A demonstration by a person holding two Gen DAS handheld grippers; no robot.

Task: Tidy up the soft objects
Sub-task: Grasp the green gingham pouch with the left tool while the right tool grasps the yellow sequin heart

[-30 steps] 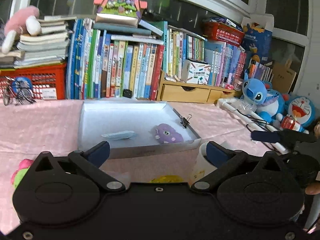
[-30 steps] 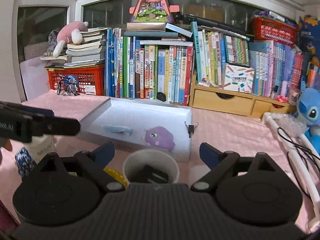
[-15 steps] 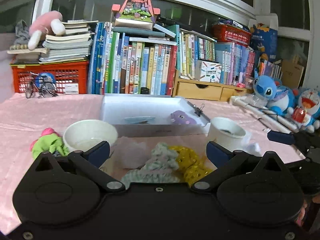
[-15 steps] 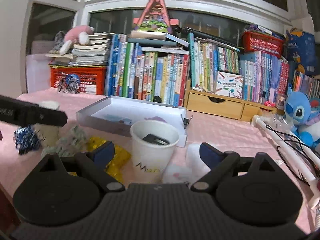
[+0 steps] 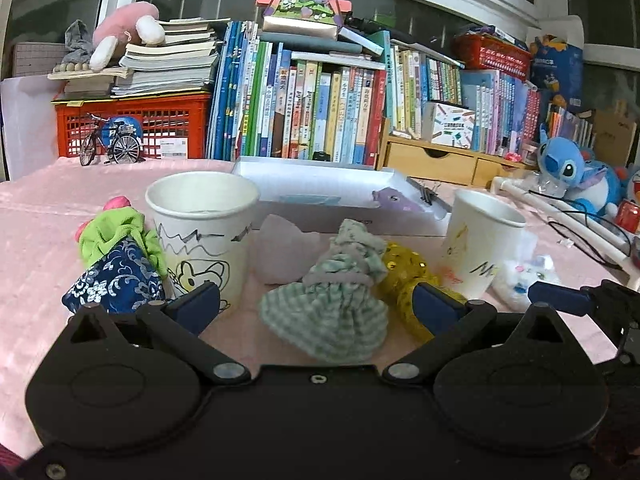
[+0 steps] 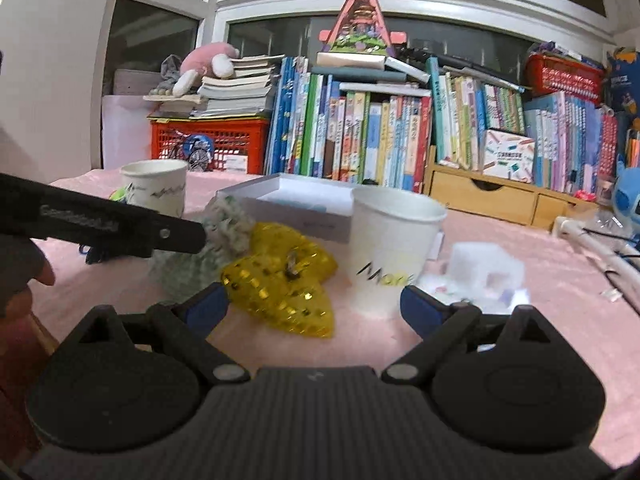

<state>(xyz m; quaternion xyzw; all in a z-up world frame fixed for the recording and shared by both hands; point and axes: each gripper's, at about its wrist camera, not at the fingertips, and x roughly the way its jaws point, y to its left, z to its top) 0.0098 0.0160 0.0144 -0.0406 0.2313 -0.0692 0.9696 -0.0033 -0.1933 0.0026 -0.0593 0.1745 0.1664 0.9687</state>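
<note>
Several soft pieces lie on the pink tablecloth: a green checked cloth (image 5: 328, 308), a yellow sequined pouch (image 5: 408, 276), a pale pink piece (image 5: 280, 252), a blue patterned pouch (image 5: 116, 280), a green-and-pink piece (image 5: 112, 228) and a white fluffy piece (image 5: 520, 276). My left gripper (image 5: 316, 304) is open just before the checked cloth. My right gripper (image 6: 314, 304) is open over the yellow pouch (image 6: 280, 276), with the white piece (image 6: 480, 268) to its right. A purple plush (image 5: 390, 198) lies in the white tray (image 5: 304, 218).
Two paper cups stand on the table, one at left (image 5: 202, 232) and one at right (image 5: 478, 240). Books (image 5: 320, 108), a red crate (image 5: 132, 128), a wooden drawer unit (image 5: 432, 162) and blue plush toys (image 5: 576, 176) line the back.
Both grippers have pulled back and lowered from over the tray. The cups and the soft pieces on the cloth have come into view in front of them. Both stay open.
</note>
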